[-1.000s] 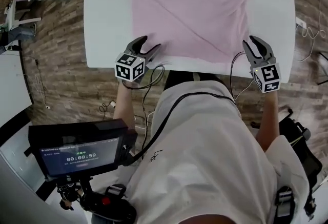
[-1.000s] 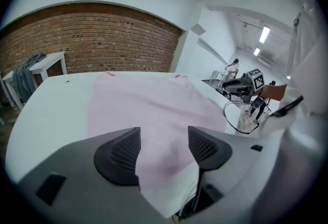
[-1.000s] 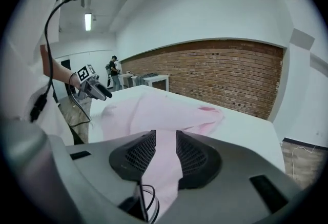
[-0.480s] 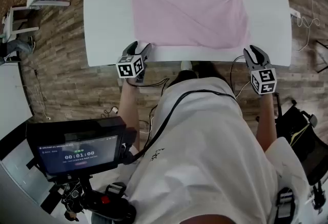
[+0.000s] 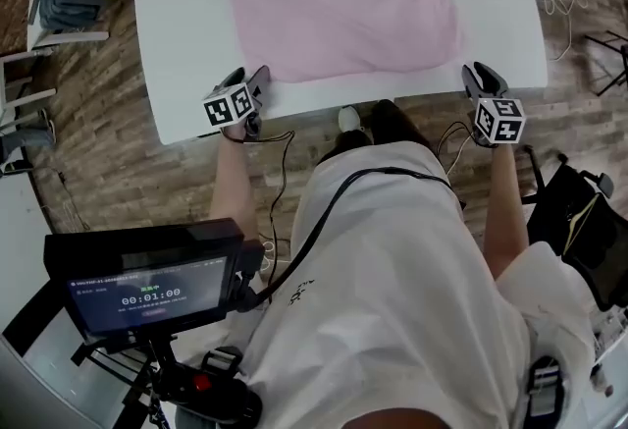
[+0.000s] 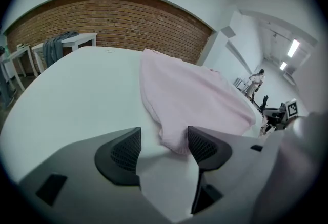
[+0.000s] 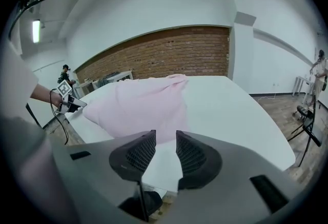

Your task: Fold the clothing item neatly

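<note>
Left claw [image 5: 255,83] and right claw [image 5: 480,77] farther back, pink garment [image 5: 339,0] just ahead.

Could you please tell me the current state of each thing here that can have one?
Garment: lying flat on the table, lightly creased, held by neither gripper.
Left gripper: open, gripping nothing, at the table's near edge.
Right gripper: open, empty, at the table's near edge.
Screen: on, showing a timer.

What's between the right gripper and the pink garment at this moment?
Only bare white table; the right gripper hangs open short of the pink garment, clearest in the right gripper view.
</note>
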Demonstrator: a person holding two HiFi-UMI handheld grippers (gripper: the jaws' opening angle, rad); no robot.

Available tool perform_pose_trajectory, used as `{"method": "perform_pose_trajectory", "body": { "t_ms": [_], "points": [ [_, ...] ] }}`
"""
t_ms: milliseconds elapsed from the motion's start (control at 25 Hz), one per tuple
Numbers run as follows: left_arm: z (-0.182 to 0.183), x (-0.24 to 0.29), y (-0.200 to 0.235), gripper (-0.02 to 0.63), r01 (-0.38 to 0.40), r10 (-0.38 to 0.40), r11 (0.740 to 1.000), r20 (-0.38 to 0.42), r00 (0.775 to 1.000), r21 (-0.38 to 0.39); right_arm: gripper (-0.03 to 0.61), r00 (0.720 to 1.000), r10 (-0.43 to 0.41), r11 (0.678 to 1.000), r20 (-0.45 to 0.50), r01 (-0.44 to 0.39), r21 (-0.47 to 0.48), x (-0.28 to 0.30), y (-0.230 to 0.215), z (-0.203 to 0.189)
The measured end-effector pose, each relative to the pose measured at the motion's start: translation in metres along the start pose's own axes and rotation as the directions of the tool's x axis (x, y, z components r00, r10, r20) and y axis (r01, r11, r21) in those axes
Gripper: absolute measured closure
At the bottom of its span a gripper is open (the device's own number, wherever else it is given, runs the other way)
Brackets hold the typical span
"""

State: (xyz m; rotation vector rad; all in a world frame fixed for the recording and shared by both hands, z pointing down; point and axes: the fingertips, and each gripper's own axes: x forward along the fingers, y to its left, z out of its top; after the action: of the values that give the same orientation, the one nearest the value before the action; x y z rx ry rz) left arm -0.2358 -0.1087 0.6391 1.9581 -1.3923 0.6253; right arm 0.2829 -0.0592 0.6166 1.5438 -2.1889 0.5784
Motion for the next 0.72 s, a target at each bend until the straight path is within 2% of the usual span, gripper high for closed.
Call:
{"method": "perform_pose_trajectory", "body": {
  "t_ms": [80,160,240,320,360,400,440,600,720],
  "points": [
    [0.003,0.005,-0.015,0.327,0.027,-0.027,1.0,-0.002,1.0,0.012,0.454,1.0,-0.001,1.0,-0.002,0.001,0.023,0.002,-0.005,0.0],
    [0.007,0.007,-0.033,0.406,0.055,-0.055,0.998,0.001,0.998,0.022,0.454,1.0,0.015,0.998,-0.003,-0.015,0.053,0.009,-0.011,0.0],
    [0.01,0.004,-0.043,0.503,0.047,-0.047,0.998,0.006,0.999,0.03,0.454,0.999,0.037,0.995,-0.009,-0.036,0.098,0.023,-0.015,0.001],
    [0.009,-0.002,-0.043,0.55,0.03,-0.03,1.0,0.008,1.0,0.004,0.454,0.998,0.052,0.989,-0.043,-0.045,0.144,0.043,-0.019,-0.003],
    [0.006,-0.004,-0.041,0.561,0.028,-0.028,0.999,0.007,1.0,-0.021,0.456,0.996,0.061,0.987,-0.062,-0.05,0.153,0.052,-0.02,-0.004],
    [0.002,-0.007,-0.039,0.567,0.033,-0.033,0.998,0.006,0.999,-0.047,0.488,0.995,0.066,0.988,-0.075,-0.054,0.147,0.058,-0.02,-0.005],
    [0.0,-0.01,-0.036,0.572,0.041,-0.041,0.997,0.003,0.999,-0.065,0.571,0.995,0.063,0.99,-0.082,-0.051,0.13,0.062,-0.021,-0.004],
    [0.004,-0.031,-0.025,0.577,0.098,-0.101,0.988,-0.017,0.995,-0.115,0.571,0.996,0.007,0.997,-0.086,-0.001,0.075,0.055,-0.028,0.007],
    [-0.012,-0.052,-0.012,0.577,0.159,-0.168,0.974,-0.038,0.985,-0.162,0.571,0.997,-0.015,0.998,-0.075,0.02,0.058,0.035,-0.02,0.005]
  ]
}}
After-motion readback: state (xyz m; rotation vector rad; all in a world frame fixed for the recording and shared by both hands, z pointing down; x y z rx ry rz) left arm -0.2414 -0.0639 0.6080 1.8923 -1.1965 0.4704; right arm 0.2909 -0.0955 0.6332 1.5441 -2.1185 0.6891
